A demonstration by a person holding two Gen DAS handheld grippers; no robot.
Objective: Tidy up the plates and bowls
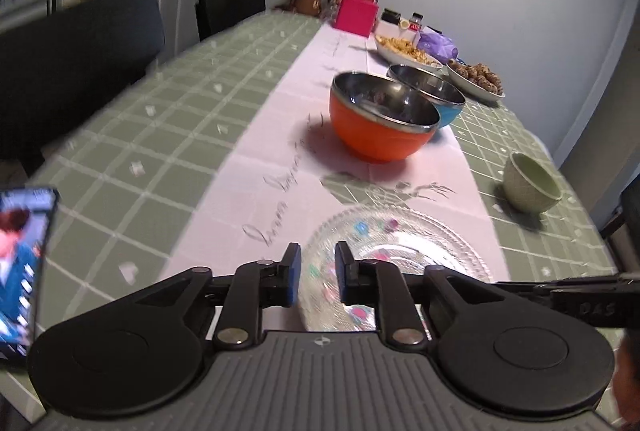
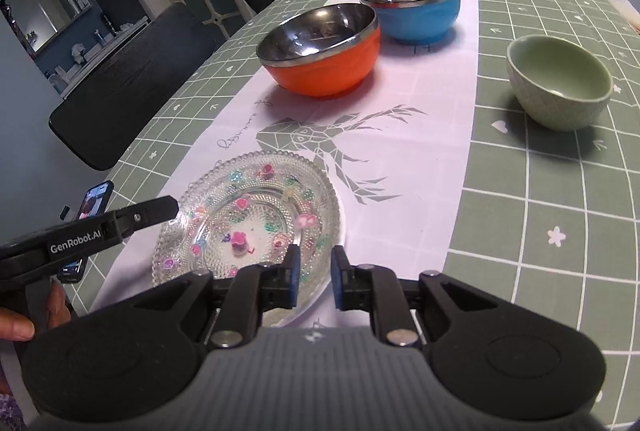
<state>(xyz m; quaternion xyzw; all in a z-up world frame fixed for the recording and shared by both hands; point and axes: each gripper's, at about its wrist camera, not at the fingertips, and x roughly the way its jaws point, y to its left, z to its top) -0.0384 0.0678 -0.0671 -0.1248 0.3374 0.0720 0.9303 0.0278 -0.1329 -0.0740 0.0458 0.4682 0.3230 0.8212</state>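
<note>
Now, view by view.

Left wrist view — plate: the glass plate (image 1: 400, 251) lies flat on the pale runner of the tabletop (image 1: 160, 103), directly under and ahead of the left gripper (image 1: 318, 277).
Left wrist view — jaws: narrowly parted, with the plate's near-left rim showing in the gap; the pads do not look pressed on it, so nothing is held.
Left wrist view — bowls: the orange bowl (image 1: 380, 123) stands straight ahead up the runner, the blue bowl (image 1: 432, 95) touching or just behind it, the green bowl (image 1: 532, 187) off to the right on the checked cloth.
Left wrist view — other arm: the right gripper's body enters from the right edge, beside the plate.

Right wrist view — plate: the same glass plate (image 2: 248, 215) sits ahead and to the left of the right gripper (image 2: 314, 281), whose fingers overlap its near-right rim.
Right wrist view — jaws: a narrow gap, empty of any gripped thing; the rim passes just beneath.
Right wrist view — left gripper: its finger tip (image 2: 160, 209) reaches the plate's far-left rim; contact cannot be told.
Right wrist view — bowls: orange bowl (image 2: 320, 47) ahead, blue bowl (image 2: 414, 11) behind it, green bowl (image 2: 560, 87) well to the right.

Judgement — nearer hand: both sit at the plate, one on each side; the green bowl is nearer the right hand.
Judgement — plate axis: round, so no long axis; approach depends on the rim only.
</note>
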